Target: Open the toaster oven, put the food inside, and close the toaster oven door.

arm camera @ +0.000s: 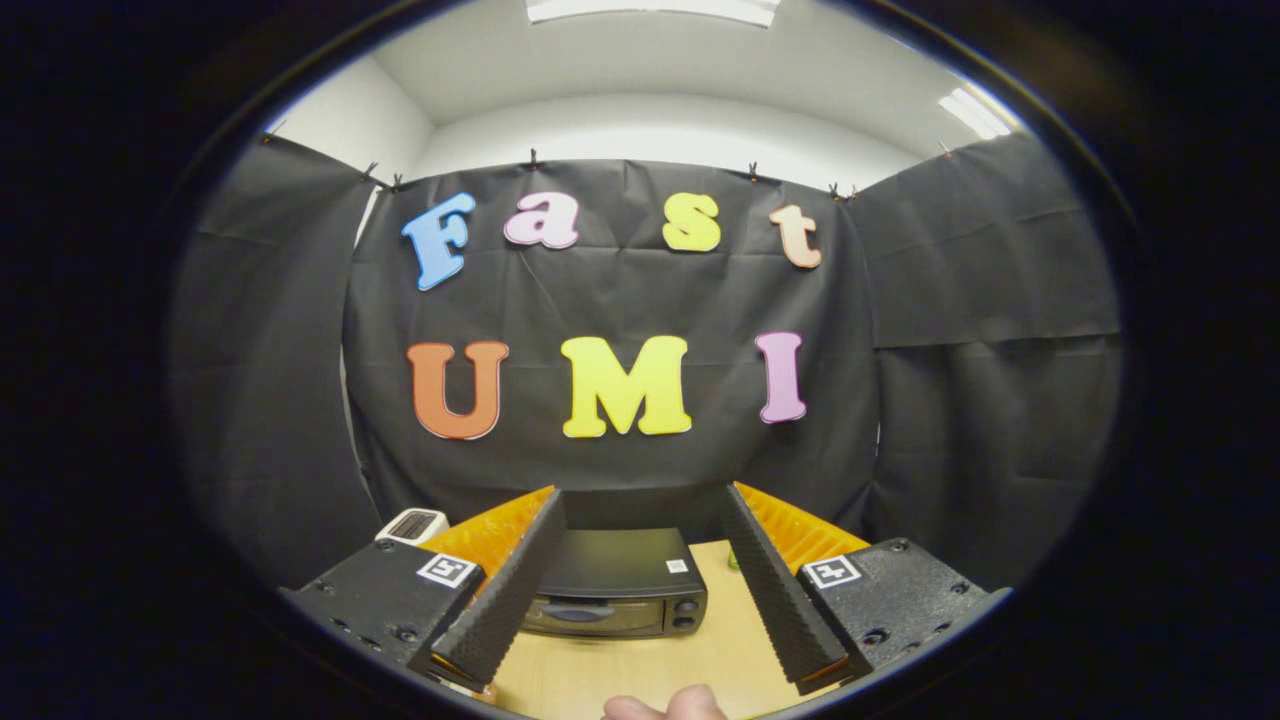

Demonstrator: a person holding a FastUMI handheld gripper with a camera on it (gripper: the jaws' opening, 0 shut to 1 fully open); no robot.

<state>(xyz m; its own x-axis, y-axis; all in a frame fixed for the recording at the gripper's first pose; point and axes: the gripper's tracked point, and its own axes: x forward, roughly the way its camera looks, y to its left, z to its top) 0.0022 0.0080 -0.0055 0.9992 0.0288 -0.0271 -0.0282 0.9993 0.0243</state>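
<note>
Fingertips of a person's hand [665, 705] peek in at the bottom centre of the frame, nearest the camera, on the near edge of the bench [640, 670]; just above them the gripper [640, 655] holds its jaws spread wide with nothing between the pads. Straight ahead in the lower centre, framed in the gap between the jaws and beyond their tips, sits the toaster oven [612, 592], door shut and facing the camera, its long axis running left to right across the approach; so the coming move looks like a plain forward reach to the door handle [578, 612]. A small white appliance [412, 525] stands at lower left behind the left finger; I cannot make out any food.
</note>
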